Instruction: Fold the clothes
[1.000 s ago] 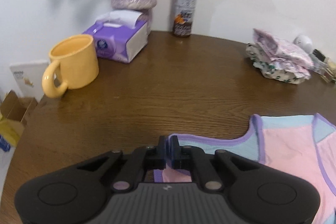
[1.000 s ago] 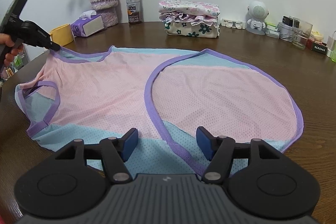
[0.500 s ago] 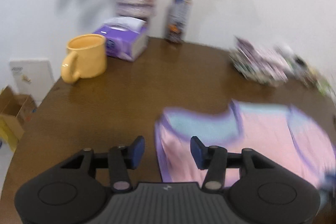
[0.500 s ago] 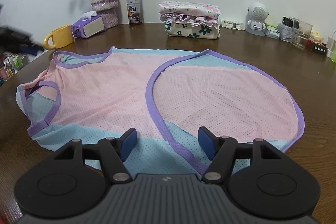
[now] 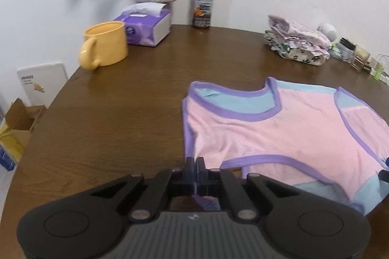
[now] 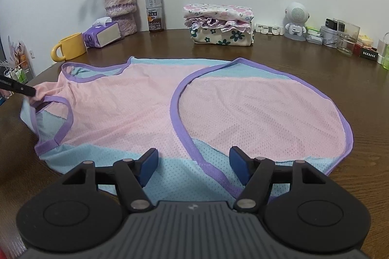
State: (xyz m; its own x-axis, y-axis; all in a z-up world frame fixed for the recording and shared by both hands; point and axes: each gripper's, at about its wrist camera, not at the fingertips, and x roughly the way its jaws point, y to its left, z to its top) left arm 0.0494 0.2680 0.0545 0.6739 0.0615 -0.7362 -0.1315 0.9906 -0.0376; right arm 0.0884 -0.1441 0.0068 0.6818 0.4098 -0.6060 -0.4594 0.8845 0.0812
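Note:
A pink and light-blue mesh garment with purple trim (image 6: pixel 150 110) lies spread flat on the brown wooden table (image 6: pixel 364 98). In the left wrist view the garment (image 5: pixel 267 130) lies ahead and to the right. My left gripper (image 5: pixel 196 164) is shut on the garment's near shoulder edge; it shows at the far left of the right wrist view (image 6: pixel 32 91), pinching the fabric. My right gripper (image 6: pixel 193 161) is open, its blue pads low over the garment's near blue hem, holding nothing.
A yellow mug (image 5: pixel 107 47), purple tissue box (image 5: pixel 145 27), vase of flowers (image 6: pixel 119 6) and tea bottle (image 6: pixel 154 10) stand at the back left. A stack of folded floral clothes (image 6: pixel 220 27) and small items (image 6: pixel 340 38) line the back.
My left gripper let go of the far shoulder, opened, moved toward the near shoulder edge and shut on it. My right gripper stayed open over the hem.

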